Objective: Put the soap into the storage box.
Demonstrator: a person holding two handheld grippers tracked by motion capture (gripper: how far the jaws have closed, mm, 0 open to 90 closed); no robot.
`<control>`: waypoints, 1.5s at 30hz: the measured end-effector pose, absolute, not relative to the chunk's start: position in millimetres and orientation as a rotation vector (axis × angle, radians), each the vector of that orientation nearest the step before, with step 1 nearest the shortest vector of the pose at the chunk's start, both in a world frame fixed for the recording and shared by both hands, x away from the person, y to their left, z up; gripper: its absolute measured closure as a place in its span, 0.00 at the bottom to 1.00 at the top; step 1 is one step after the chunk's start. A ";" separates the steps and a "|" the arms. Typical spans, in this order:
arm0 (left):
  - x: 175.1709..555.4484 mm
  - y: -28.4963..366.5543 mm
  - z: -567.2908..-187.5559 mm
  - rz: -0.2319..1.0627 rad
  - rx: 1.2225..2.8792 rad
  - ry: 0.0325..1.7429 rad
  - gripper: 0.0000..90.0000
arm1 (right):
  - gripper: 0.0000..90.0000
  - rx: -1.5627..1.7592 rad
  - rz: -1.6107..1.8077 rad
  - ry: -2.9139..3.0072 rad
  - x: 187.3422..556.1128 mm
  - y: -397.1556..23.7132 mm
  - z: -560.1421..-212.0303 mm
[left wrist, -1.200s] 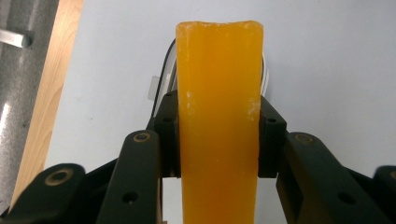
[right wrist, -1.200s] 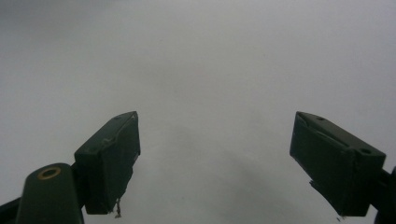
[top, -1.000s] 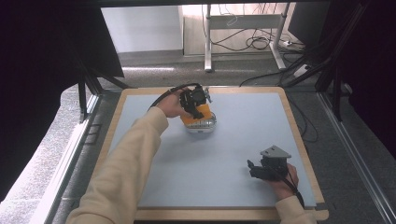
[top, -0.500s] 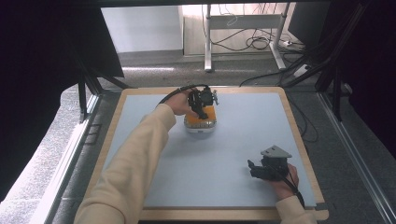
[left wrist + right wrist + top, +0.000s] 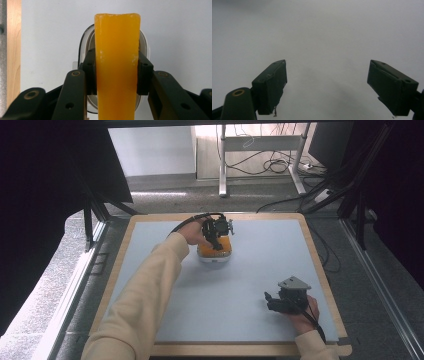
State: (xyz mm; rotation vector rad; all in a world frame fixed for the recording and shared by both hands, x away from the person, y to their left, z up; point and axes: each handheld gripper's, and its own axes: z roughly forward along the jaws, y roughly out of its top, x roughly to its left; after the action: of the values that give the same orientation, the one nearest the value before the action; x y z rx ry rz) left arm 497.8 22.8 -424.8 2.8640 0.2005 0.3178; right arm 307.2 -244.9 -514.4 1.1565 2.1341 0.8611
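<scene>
Left gripper [image 5: 117, 72] clamps the orange block [image 5: 117, 62] directly above the white dish [image 5: 143, 50]; lowering and release remain. Right gripper [image 5: 327, 87] gapes idle.

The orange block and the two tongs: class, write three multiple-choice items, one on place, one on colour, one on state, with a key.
1. Where are the left tongs?
A. over the white dish at the mat's far middle
B. at the near right corner
C. off the table

2. What colour is the block?
A. green
B. orange
C. blue

3. How do the right tongs stand?
A. shut on the block
B. shut on a cable
C. open, with nothing between them

Key: 1 A, the high view shows them there. 2 B, the left gripper view shows orange. 3 C, the right gripper view shows bare mat between the jaws.
</scene>
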 end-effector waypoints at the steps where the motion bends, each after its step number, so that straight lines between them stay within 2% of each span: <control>1: 498.1 23.4 -425.8 0.314 2.868 0.204 0.69 | 0.18 1.157 0.861 2.135 307.2 -244.9 -514.5; 14: 502.3 26.7 -427.3 0.317 2.831 0.241 0.68 | 0.18 1.158 0.859 2.137 307.3 -244.5 -514.9; 25: 494.7 38.9 -401.5 0.460 2.673 0.333 0.40 | 0.18 1.156 0.861 2.140 307.2 -243.8 -515.4; 28: 488.3 47.8 -394.6 0.441 2.583 0.378 0.36 | 0.18 1.155 0.860 2.138 306.9 -243.9 -515.5; 35: 467.2 73.6 -393.0 0.423 2.514 0.515 0.34 | 0.18 1.154 0.855 2.137 307.0 -243.4 -515.8; 45: 413.2 116.0 -410.3 0.430 2.415 0.597 0.32 | 0.18 1.149 0.850 2.133 305.1 -241.7 -515.2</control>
State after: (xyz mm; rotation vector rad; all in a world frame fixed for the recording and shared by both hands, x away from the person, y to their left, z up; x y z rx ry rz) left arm 413.2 116.0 -410.3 2.4150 0.5973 0.4299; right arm 305.1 -241.7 -515.2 1.1492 2.1330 0.8502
